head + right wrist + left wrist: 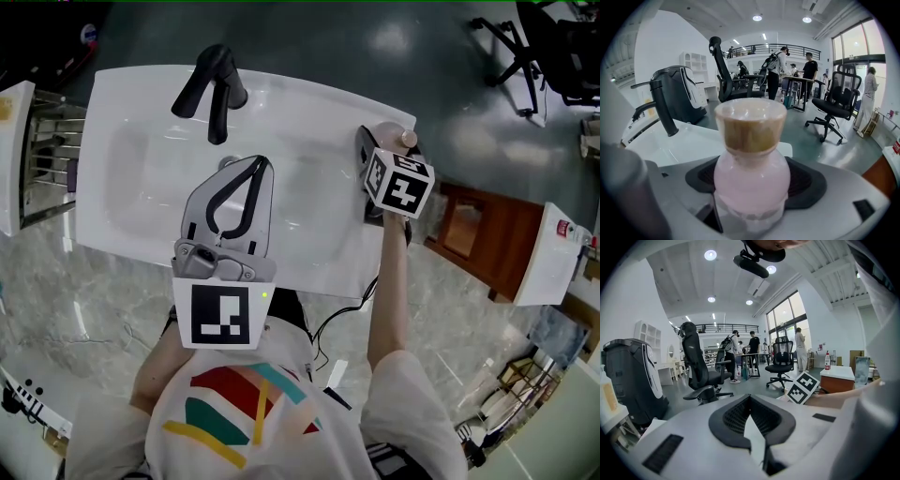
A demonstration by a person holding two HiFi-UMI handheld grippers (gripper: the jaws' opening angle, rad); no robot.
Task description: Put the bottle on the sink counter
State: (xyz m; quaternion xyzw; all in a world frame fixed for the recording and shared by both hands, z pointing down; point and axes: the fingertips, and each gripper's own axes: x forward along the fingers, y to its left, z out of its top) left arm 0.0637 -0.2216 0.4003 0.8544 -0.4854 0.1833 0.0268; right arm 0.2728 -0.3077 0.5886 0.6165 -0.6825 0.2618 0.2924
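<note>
The right hand-held gripper (382, 142) pinches a bottle (751, 171) between its dark jaw pads. The bottle has a pale pink body and a tan cap, and it stands upright in the grip. In the head view it sits at the right rear corner of the white sink (309, 94), over the flat surface (389, 117) beside the basin. No view shows whether its base touches that surface. The person's bare right arm (392, 281) reaches forward to this gripper, and its marker cube (398, 185) faces up toward the camera.

The left hand-held gripper (261, 167) hangs over the sink basin, just in front of the black faucet (214, 86) and apart from it. Its jaws are pressed together at the tips and hold nothing. In the left gripper view the ribbed pads meet at the top, with a narrow wedge of white showing below them.

In the right gripper view the faucet stands to the left of the bottle, with the white sink top behind it. A wooden cabinet (478, 234) stands just right of the sink. A black office chair (525, 47) is on the dark floor well beyond it. Both gripper views look out into a large room with more office chairs and several people standing far off.
</note>
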